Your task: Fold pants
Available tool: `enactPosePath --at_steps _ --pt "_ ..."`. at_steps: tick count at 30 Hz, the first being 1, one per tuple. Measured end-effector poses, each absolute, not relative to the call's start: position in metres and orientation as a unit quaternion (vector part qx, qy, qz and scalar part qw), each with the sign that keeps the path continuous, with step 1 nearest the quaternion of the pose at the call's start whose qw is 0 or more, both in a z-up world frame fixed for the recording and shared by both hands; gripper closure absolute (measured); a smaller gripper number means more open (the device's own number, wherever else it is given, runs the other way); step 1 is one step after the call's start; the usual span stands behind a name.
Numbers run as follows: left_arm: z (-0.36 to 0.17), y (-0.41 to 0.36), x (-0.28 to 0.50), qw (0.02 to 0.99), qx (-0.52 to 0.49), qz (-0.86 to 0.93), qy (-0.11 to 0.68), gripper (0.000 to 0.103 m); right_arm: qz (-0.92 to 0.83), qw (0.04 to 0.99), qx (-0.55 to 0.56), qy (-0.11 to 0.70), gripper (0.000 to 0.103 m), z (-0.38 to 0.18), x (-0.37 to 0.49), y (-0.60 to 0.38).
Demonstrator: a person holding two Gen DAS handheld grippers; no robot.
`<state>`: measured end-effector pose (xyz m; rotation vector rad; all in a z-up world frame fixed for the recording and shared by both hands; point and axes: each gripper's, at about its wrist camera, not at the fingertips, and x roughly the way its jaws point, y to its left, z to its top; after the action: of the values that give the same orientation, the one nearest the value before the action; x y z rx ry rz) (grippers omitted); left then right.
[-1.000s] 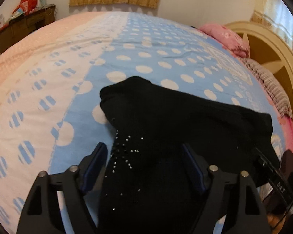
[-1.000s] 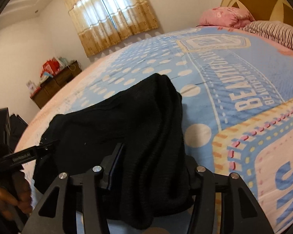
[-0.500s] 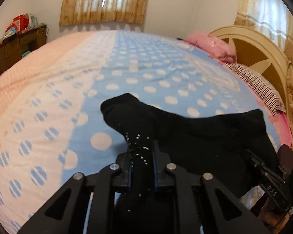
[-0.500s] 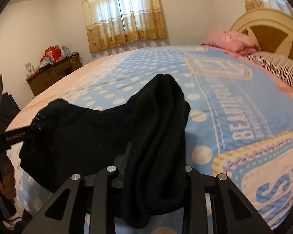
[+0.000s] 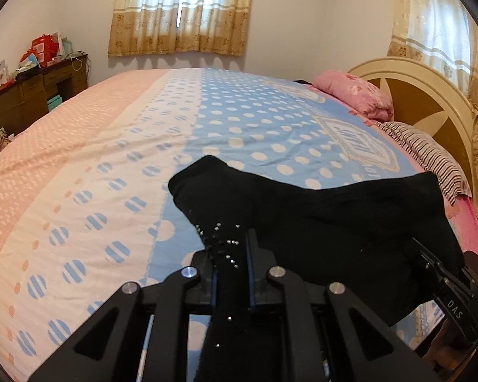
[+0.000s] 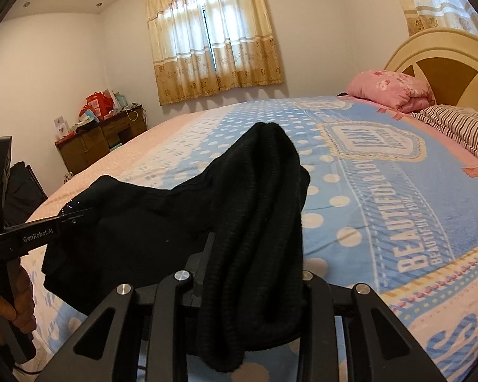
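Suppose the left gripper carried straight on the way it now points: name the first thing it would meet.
Probably the blue polka-dot bedspread. The left gripper, shut on the black pants, points across the bed, whose surface lies ahead; depth is unclear in this fisheye view.

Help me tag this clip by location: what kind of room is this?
A home bedroom, most likely: a large bed with a curved headboard, a pink pillow, curtained windows and a cluttered wooden dresser.

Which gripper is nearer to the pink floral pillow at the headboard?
Right. The right gripper holds the black pants' end toward the pink floral pillow; the left gripper holds the farther end.
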<state>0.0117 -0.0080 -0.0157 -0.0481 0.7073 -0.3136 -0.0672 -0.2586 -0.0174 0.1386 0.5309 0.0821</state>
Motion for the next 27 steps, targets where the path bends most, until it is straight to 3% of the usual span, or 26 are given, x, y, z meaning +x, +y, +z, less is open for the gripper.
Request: enactPosePath --at_steps 17,27 --pt "0.018 0.038 0.063 0.943 -0.017 -0.095 0.317 0.089 0.117 0.96 0.084 0.24 0.072 0.017 0.011 -0.208" --pt "0.017 0.145 0.086 0.947 -0.025 0.035 0.319 0.089 0.251 0.917 0.11 0.291 0.072 -0.015 0.103 -0.085"
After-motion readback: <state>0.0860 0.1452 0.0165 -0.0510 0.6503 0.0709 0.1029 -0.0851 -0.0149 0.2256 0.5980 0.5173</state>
